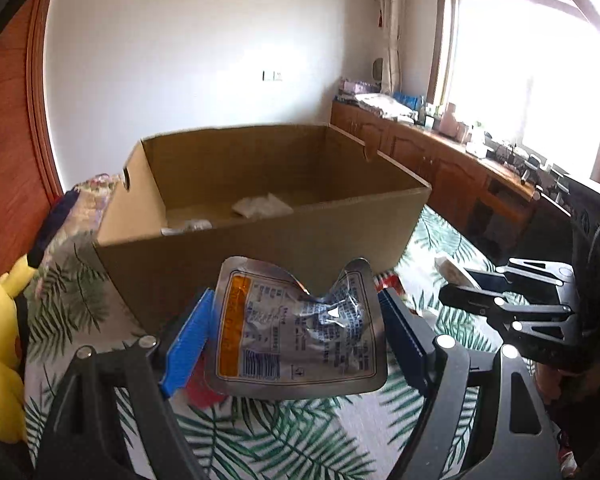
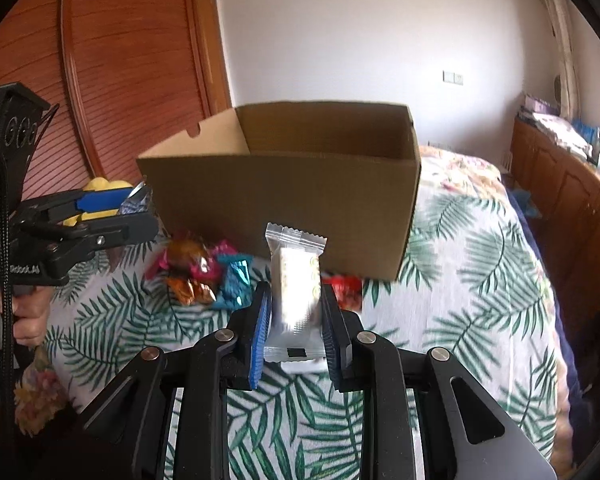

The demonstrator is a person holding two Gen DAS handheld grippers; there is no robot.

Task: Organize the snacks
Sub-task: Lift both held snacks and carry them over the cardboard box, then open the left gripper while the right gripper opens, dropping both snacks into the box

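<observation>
My left gripper [image 1: 296, 320] is shut on a crumpled silver foil snack pouch [image 1: 300, 328] with an orange stripe, held just in front of the open cardboard box [image 1: 260, 248]. Two pale packets [image 1: 260, 206] lie on the box floor. My right gripper [image 2: 294, 312] is shut on a white wrapped snack bar [image 2: 296, 280], upright, before the same box [image 2: 284, 192]. The left gripper [image 2: 100, 216] shows at the left of the right wrist view; the right gripper [image 1: 500, 296] shows at the right of the left wrist view.
The box stands on a bed with a palm-leaf cover [image 2: 480, 280]. Several coloured foil candies [image 2: 204, 272] and a red packet [image 2: 346, 290] lie by the box's near wall. A yellow plush toy [image 1: 0, 344] sits at left. Wooden cabinets [image 1: 440, 160] line the window side.
</observation>
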